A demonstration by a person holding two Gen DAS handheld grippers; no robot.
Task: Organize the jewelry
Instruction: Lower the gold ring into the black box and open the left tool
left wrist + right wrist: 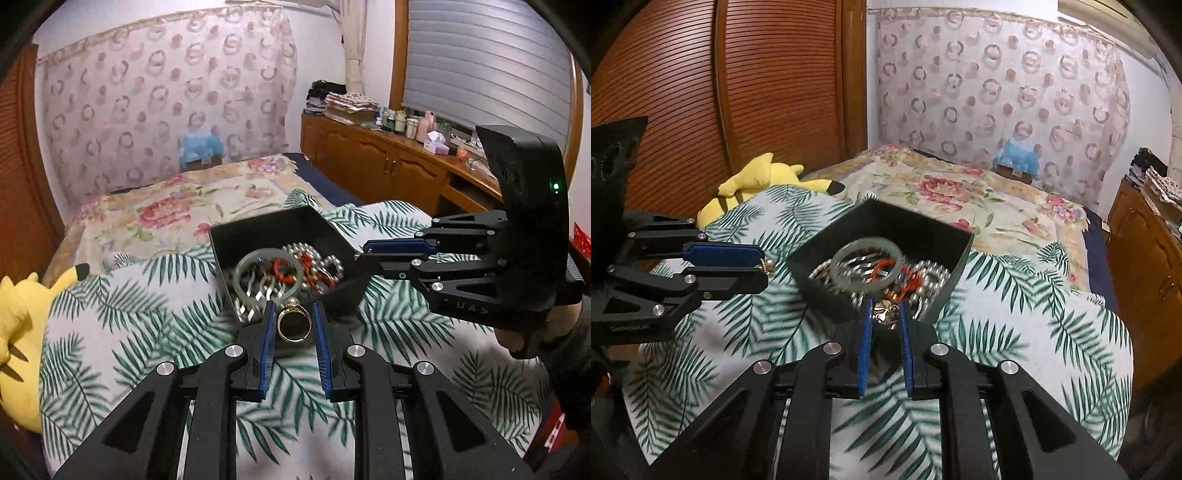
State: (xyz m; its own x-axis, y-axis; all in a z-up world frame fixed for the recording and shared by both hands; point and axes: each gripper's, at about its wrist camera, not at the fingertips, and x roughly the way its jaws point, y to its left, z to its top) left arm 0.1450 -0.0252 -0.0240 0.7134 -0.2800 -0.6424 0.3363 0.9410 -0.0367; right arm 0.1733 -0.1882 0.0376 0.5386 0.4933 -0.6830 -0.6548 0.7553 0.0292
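Left tool (pixel 294 325), nearly closed: clamps a gold ring (pixel 294 324) by its band, pearl uppermost; right tool (pixel 885 315), nearly closed: pinches a small metal flower-shaped piece (pixel 885 310). Both items look light, stiff and slippery, so best pinched across flat sides. Black box (pixel 258 227) of beads and a jade bangle (pixel 269 273) sits just beyond both tips on the bed (pixel 110 306)

Bedroom – bed (pixel 155 206), wooden cabinets (pixel 369 155), shuttered window (pixel 480 62).
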